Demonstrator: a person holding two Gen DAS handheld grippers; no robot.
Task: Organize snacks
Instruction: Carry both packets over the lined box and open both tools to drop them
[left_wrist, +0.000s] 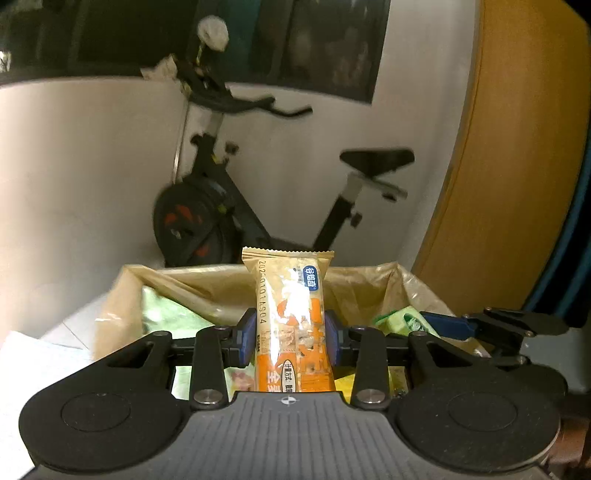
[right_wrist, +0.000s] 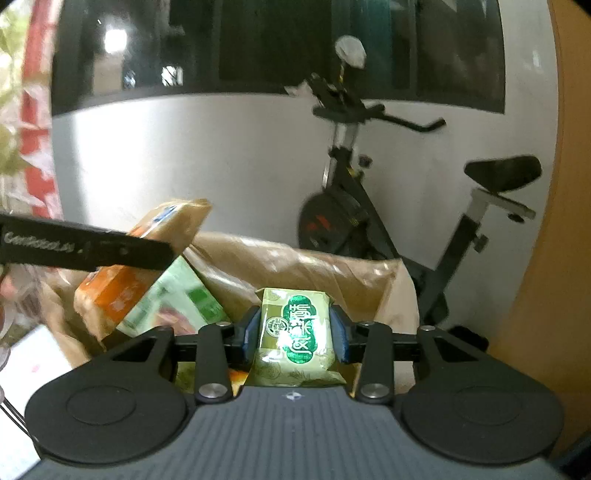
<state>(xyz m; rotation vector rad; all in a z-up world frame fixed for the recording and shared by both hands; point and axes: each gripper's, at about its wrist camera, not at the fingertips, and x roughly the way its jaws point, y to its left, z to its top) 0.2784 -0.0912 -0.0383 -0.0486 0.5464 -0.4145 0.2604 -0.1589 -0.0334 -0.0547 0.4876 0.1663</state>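
- left gripper (left_wrist: 291, 341): jaws clenched on the orange snack bar (left_wrist: 291, 317), wrapper upright, its top well above the pads, lifted clear above the lined box (left_wrist: 122, 295)
- right gripper (right_wrist: 293, 334): jaws grasping the green pastry packet (right_wrist: 299, 332); blue pads (right_wrist: 340, 338) press on both sides, packet sits square between them
- from the right wrist view, the left gripper's finger crosses at the left with the orange snack bar tilted above the box rim; both hands are close together over the same box
- lined box: brown cardboard with a clear plastic liner, more wrappers inside – a green-and-white pack (right_wrist: 177, 299), yellow and green bits low down in the left wrist view; exact count can't be told, grippers block most of the interior
- progress, my read: early to middle. One item in each hand, both out of the box and in the air; neither is placed anywhere yet
- no destination tray, shelf or sorted pile shows in either view, so I can't say what's already sorted
- left to do: set down both held snacks by type, then go back for the rest of the box
- background only: exercise bike (left_wrist: 229, 206), white wall, dark window; not part of the job
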